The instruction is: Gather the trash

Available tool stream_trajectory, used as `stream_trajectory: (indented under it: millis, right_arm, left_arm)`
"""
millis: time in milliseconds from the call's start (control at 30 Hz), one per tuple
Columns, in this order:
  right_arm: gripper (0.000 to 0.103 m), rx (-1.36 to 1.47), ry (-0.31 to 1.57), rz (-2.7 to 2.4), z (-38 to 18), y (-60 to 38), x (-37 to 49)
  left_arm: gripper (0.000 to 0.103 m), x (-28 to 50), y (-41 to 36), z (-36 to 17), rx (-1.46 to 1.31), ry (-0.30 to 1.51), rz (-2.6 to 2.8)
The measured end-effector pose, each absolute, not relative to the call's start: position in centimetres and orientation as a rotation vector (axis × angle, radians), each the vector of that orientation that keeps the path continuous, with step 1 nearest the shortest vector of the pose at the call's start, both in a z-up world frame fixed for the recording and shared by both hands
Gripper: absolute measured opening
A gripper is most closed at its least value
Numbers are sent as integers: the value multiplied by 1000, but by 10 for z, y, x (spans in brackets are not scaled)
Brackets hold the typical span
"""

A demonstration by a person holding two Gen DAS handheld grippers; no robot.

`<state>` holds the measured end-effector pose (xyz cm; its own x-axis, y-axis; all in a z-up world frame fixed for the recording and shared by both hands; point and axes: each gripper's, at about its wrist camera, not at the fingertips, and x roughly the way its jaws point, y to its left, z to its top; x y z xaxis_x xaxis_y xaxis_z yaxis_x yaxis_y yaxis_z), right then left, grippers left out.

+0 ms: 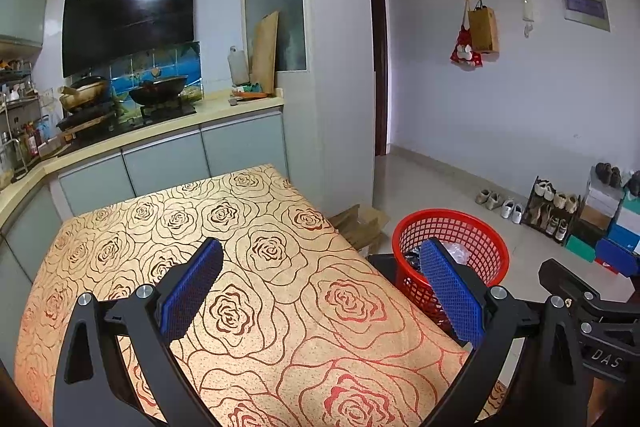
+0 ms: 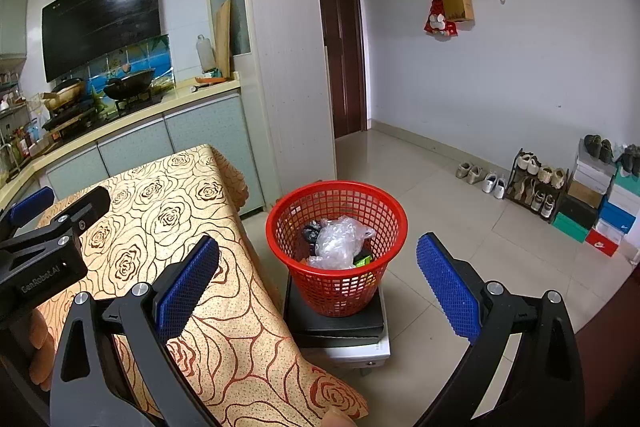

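A red mesh basket point(image 2: 337, 227) stands on a low dark box to the right of the table. It holds crumpled clear plastic point(image 2: 340, 241), a dark scrap and a green wrapper. In the left wrist view the basket point(image 1: 476, 235) shows past the table's right edge. My left gripper point(image 1: 322, 267) is open and empty above the rose-patterned tablecloth point(image 1: 248, 267). My right gripper point(image 2: 318, 263) is open and empty, hovering near the basket, its left finger over the table corner. The left gripper point(image 2: 44, 227) also shows at the left of the right wrist view.
The table point(image 2: 168, 227) has a kitchen counter point(image 1: 160, 135) with a stove and pans behind it. A white pillar point(image 2: 288, 67) stands behind the basket. A shoe rack point(image 2: 536, 187) and stacked boxes point(image 2: 600, 211) line the right wall. Flattened cardboard point(image 1: 360, 223) lies on the floor.
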<state>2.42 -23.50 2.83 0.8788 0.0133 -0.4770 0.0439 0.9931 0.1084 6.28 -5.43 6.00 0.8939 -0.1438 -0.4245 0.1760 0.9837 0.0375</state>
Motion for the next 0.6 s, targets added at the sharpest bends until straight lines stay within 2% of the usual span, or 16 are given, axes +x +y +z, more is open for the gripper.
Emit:
stream_trajectory:
  millis: [400, 600]
  right_arm:
    - [96, 112, 527, -19, 20, -231, 33]
    - [96, 81, 560, 21, 15, -210, 49]
  left_arm:
    - [95, 67, -50, 52, 92, 455, -162]
    - [95, 75, -16, 42, 59, 517, -120]
